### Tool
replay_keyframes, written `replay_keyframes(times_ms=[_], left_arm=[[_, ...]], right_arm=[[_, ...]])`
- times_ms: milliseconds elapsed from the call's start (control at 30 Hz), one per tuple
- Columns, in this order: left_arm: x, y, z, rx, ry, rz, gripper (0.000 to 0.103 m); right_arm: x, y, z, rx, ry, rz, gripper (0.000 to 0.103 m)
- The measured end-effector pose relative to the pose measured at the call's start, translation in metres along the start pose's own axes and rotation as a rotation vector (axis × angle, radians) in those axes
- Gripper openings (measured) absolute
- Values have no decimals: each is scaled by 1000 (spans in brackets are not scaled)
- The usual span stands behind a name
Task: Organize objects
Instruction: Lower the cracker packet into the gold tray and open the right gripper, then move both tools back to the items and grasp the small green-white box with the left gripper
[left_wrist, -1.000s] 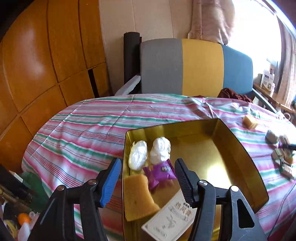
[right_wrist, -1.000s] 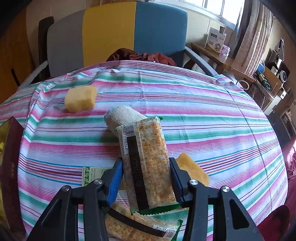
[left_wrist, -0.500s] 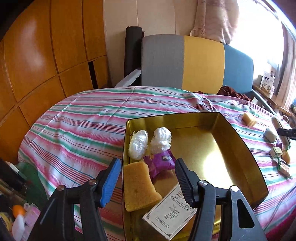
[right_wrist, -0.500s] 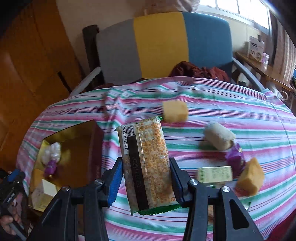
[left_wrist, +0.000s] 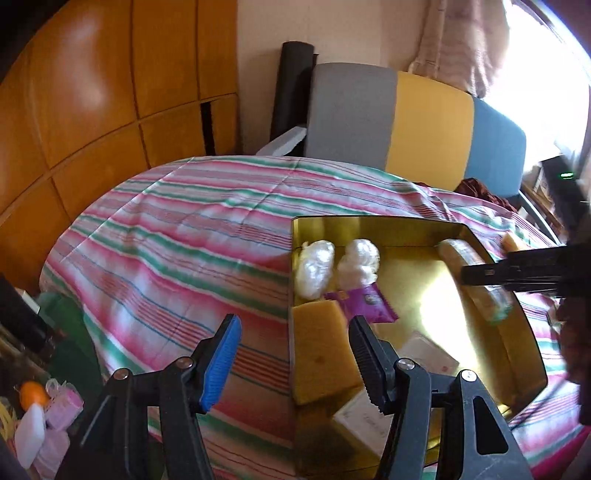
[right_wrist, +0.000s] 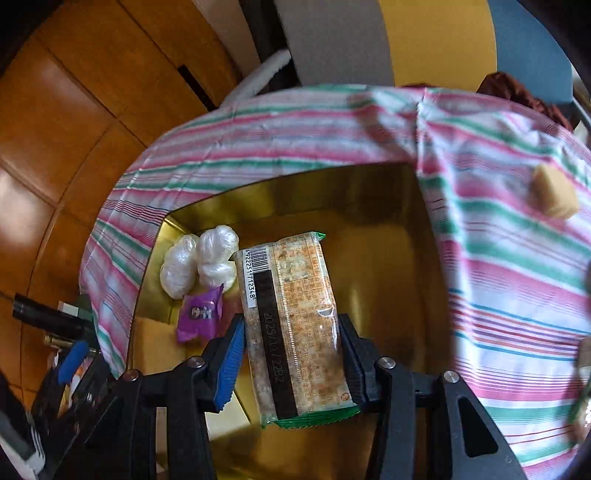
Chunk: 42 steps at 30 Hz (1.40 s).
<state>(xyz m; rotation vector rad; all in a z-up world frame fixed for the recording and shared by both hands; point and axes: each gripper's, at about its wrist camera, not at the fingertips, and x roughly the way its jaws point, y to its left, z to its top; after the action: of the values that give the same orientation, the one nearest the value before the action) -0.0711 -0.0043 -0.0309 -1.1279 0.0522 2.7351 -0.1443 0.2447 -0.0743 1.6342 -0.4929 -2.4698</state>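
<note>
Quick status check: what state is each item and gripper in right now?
cracker packet: gripped, above tin
right gripper: shut on packet
left gripper: open, empty
gold tin: open, partly filled
purple sachet: lying in tin
yellow sponge: loose on tablecloth

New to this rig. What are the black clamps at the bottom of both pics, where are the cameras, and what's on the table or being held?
No robot here: a person carries a handheld two-finger gripper in each hand, and each has a fisheye camera that looks along its fingers. The left wrist view shows the left gripper, open and empty, at the near edge of a gold tray on a striped tablecloth. In the tray lie two white wrapped bundles, a purple packet, a yellow sponge and small cards. The right wrist view shows the right gripper shut on a cracker packet, held over the tray. Another yellow sponge lies on the cloth outside the tray.
</note>
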Motion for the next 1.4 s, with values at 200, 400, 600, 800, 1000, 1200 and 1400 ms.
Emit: replay_keyframes(times_ms=[200, 400, 600, 800, 1000, 1200, 1400], left_arm=[[3, 18, -5, -45, 19, 12, 62], [7, 23, -7, -60, 30, 13, 63], [7, 20, -8, -52, 32, 16, 63], [1, 15, -4, -41, 13, 22, 63], [-7, 7, -3, -16, -1, 17, 64], [-15, -4, 0, 16, -19, 8, 65], [-21, -18, 2, 49, -28, -7, 65]], right_arm=[[51, 15, 16, 93, 56, -42, 49], [62, 15, 25, 180, 65, 124, 51], [40, 19, 12, 88, 34, 106, 51], [9, 29, -7, -39, -21, 66, 51], [-27, 25, -32, -133, -82, 38, 51], [-55, 12, -51, -168, -136, -14, 52], [-82, -20, -62, -138, -177, -75, 52]])
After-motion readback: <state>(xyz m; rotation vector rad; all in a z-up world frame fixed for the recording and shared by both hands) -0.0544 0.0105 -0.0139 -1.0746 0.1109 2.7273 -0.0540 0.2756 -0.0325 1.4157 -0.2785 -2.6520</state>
